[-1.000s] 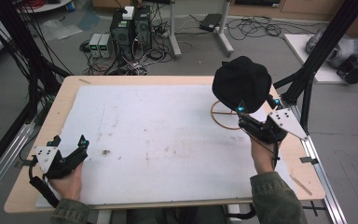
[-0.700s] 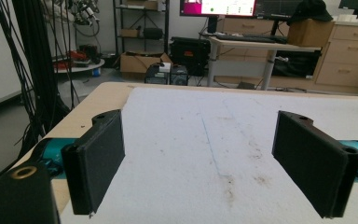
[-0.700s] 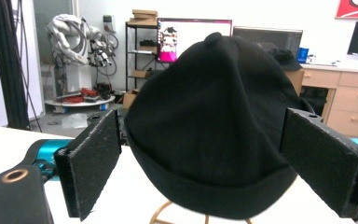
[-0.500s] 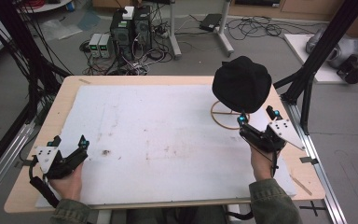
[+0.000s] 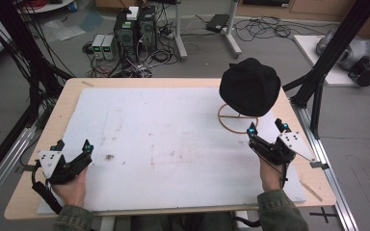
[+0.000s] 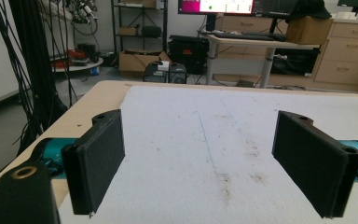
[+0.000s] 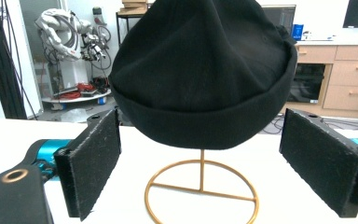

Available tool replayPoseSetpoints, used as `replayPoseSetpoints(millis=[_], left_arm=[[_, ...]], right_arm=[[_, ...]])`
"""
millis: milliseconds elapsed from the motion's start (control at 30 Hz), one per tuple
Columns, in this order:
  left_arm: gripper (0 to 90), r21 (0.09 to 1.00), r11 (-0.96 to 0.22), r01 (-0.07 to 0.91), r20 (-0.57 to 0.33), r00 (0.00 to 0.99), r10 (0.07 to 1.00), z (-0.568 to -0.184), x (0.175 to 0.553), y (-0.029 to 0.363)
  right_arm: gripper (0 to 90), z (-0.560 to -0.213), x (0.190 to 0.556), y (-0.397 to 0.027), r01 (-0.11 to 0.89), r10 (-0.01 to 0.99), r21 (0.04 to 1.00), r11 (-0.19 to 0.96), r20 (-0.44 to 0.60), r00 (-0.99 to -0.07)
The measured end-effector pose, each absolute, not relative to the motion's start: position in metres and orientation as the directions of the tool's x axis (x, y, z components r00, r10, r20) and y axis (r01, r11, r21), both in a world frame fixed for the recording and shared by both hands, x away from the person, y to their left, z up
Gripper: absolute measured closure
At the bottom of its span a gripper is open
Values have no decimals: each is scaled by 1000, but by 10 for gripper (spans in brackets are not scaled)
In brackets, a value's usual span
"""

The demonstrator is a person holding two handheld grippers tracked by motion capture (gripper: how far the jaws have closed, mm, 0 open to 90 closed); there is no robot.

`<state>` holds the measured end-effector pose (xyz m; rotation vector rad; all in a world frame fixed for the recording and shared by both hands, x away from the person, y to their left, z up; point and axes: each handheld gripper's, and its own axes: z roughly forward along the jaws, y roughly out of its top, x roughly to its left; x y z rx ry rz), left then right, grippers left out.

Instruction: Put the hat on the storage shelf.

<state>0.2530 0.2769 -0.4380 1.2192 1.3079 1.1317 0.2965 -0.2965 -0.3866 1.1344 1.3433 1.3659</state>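
Note:
A black knit hat (image 5: 249, 86) (image 7: 200, 70) sits on a gold wire stand (image 5: 237, 120) (image 7: 200, 186) at the table's right side. My right gripper (image 5: 266, 127) (image 7: 200, 168) is held just in front of the stand, open, its jaws wide apart and nothing between them. In the right gripper view the hat hangs straight ahead, beyond the jaw tips. My left gripper (image 5: 71, 144) (image 6: 209, 163) rests near the front left corner, open and empty, pointing across the white mat (image 5: 164, 139) (image 6: 214, 121).
The white mat covers most of the wooden table (image 5: 67, 96). Small dark stains (image 5: 109, 157) mark the mat near the left gripper. Black frame posts (image 5: 327, 57) stand close to the table's right edge. Computers and cables (image 5: 130, 33) lie on the floor beyond.
My right gripper has drawn back from the hat toward the front of the table and dropped lower. The hat stays on its stand. The left gripper has not moved.

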Motion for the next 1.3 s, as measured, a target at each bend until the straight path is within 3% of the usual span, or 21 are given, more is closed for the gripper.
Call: replayPoseSetpoints(millis=[933,1300], left_arm=[[171,994,60,86,-58,-24,998,-440,253,277],[171,993,68,91,-66,-27,997,-441,253,279]], right_arm=[[120,-425,288,-302,65,989,998,-5,15,-146],[120,-433,287,-312,90,991,995,-51,61,-115]])
